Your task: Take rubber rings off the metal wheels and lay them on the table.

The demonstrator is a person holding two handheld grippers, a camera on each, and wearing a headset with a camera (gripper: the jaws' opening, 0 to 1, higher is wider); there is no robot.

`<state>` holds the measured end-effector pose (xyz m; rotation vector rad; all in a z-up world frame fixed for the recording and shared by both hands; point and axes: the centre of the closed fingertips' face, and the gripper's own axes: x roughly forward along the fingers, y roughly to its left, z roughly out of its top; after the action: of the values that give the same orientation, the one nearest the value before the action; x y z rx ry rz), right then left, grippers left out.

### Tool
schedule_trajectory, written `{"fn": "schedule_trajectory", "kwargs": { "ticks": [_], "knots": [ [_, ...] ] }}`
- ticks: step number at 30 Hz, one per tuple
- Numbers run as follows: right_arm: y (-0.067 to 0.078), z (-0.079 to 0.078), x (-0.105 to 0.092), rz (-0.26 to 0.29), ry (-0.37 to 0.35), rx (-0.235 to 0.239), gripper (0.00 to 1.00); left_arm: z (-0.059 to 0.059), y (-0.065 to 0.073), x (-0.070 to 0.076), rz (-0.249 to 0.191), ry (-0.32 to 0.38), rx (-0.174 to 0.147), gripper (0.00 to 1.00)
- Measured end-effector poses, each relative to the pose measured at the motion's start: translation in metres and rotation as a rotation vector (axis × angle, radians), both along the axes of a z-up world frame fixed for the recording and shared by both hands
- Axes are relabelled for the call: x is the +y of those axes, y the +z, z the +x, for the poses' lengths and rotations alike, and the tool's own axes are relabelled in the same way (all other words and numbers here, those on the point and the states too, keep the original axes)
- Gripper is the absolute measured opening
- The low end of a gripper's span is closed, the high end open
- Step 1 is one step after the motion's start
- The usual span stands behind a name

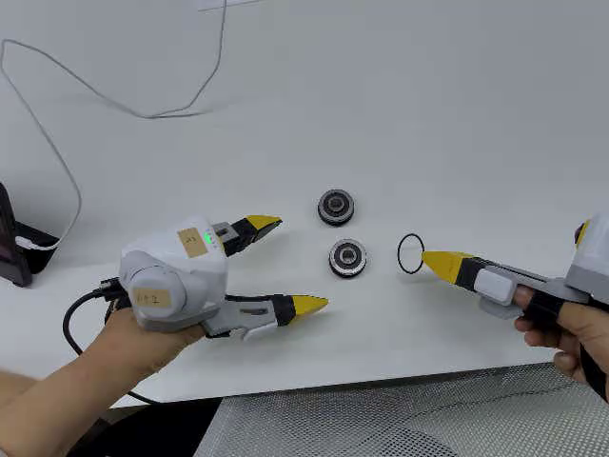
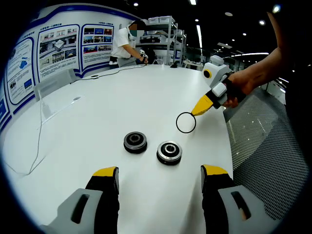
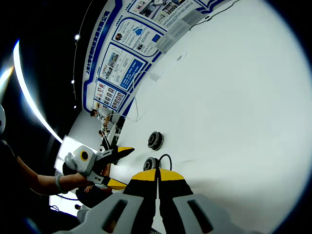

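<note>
Two metal wheels with dark rims lie flat on the white table point(image 1: 428, 124): the far wheel point(image 1: 336, 207) point(image 2: 135, 142) and the near wheel point(image 1: 347, 257) point(image 2: 169, 152). A thin black rubber ring point(image 1: 410, 253) point(image 2: 185, 122) stands tilted up just right of the near wheel, its edge pinched in the yellow tips of my right gripper point(image 1: 440, 264) point(image 3: 157, 171), which is shut on it. My left gripper point(image 1: 285, 264) point(image 2: 160, 170) is open, left of the wheels, with nothing between its jaws.
A grey cable point(image 1: 95, 90) loops across the far left of the table. A black object point(image 1: 14, 243) stands at the left edge. A perforated grey surface point(image 1: 400, 419) lies below the table's front edge. A person point(image 2: 124, 44) stands far behind the table.
</note>
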<state>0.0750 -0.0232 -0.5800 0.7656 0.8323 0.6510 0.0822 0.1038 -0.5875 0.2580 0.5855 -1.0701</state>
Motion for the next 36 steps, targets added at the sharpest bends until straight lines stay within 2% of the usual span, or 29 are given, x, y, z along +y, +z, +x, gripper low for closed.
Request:
{"fn": "schedule_trajectory", "kwargs": {
  "ticks": [5, 15, 16, 18, 20, 25, 28, 30, 31, 32, 36],
  "knots": [
    [-0.012, -0.001, -0.009, -0.054, -0.002, 0.021, 0.01, 0.0, -0.001, 0.0, -0.003, 0.007, 0.006, 0.71],
    [-0.026, -0.004, -0.013, -0.171, 0.032, 0.012, 0.02, -0.001, -0.004, 0.002, -0.004, 0.014, 0.021, 0.69],
    [-0.028, -0.004, -0.014, -0.197, 0.041, -0.002, 0.02, -0.001, -0.004, 0.002, -0.004, 0.014, 0.021, 0.68],
    [-0.028, -0.004, -0.013, -0.206, 0.043, -0.002, 0.02, -0.001, -0.004, 0.002, -0.008, 0.015, 0.021, 0.68],
    [-0.029, -0.003, -0.014, -0.24, 0.048, -0.022, 0.08, 0.0, -0.005, 0.002, -0.007, 0.015, 0.021, 0.68],
    [-0.028, -0.002, -0.016, -0.286, 0.064, -0.055, 0.11, -0.001, -0.006, 0.002, -0.009, 0.013, 0.023, 0.68],
    [-0.029, 0.0, -0.02, -0.337, 0.074, -0.086, 0.16, -0.001, -0.005, 0.0, -0.012, 0.009, 0.023, 0.66],
    [-0.025, 0.002, -0.021, -0.346, 0.07, -0.103, 0.16, -0.001, -0.004, -0.002, -0.016, 0.004, 0.023, 0.64],
    [-0.023, 0.002, -0.019, -0.336, 0.073, -0.11, 0.16, -0.002, -0.004, -0.004, -0.017, 0.001, 0.022, 0.62],
    [-0.019, 0.002, -0.012, -0.3, 0.087, -0.108, 0.16, -0.001, -0.002, -0.006, -0.022, -0.003, 0.016, 0.61],
    [-0.016, 0.003, 0.005, -0.264, 0.11, -0.114, 0.17, 0.0, 0.002, -0.017, -0.03, -0.026, 0.006, 0.51]
  ]
}}
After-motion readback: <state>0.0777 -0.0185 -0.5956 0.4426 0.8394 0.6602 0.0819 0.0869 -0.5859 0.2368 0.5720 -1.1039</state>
